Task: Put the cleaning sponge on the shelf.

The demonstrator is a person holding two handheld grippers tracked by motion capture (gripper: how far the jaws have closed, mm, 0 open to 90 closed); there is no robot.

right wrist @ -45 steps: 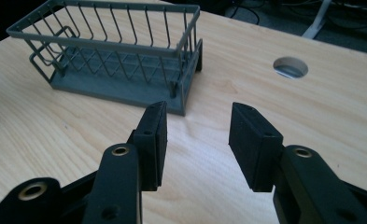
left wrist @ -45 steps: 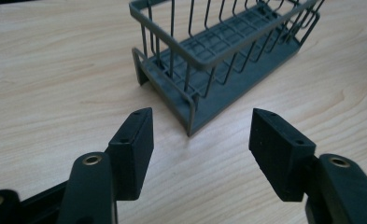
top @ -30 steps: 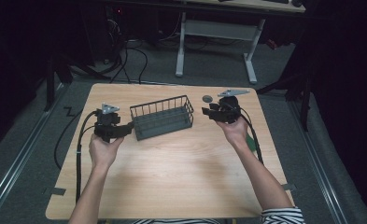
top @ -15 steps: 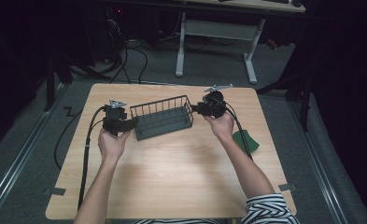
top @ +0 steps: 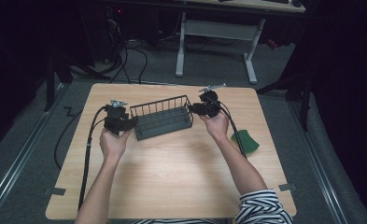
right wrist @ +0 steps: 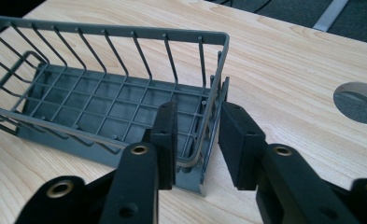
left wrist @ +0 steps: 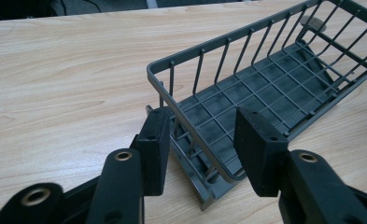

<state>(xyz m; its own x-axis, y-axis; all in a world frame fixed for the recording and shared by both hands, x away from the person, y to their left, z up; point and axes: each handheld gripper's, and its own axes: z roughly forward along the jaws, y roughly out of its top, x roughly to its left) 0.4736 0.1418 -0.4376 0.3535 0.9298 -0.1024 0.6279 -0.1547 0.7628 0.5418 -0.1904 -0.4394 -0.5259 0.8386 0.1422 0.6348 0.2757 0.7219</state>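
Both tongs straddle the wire basket [top: 161, 122], one at each end wall, probably to lift it level. The left tongs [left wrist: 202, 142] and right tongs [right wrist: 197, 140] have just been closing, not yet pinching the wire between them.

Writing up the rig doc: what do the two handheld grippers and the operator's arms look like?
Both the left gripper and right gripper are black, each topped by a grey three-cornered plate and trailing a black cable. The fingers are blocky black pads on arms with brass-ringed holes. Forearms are bare; a black-and-white striped sleeve shows on the right arm.
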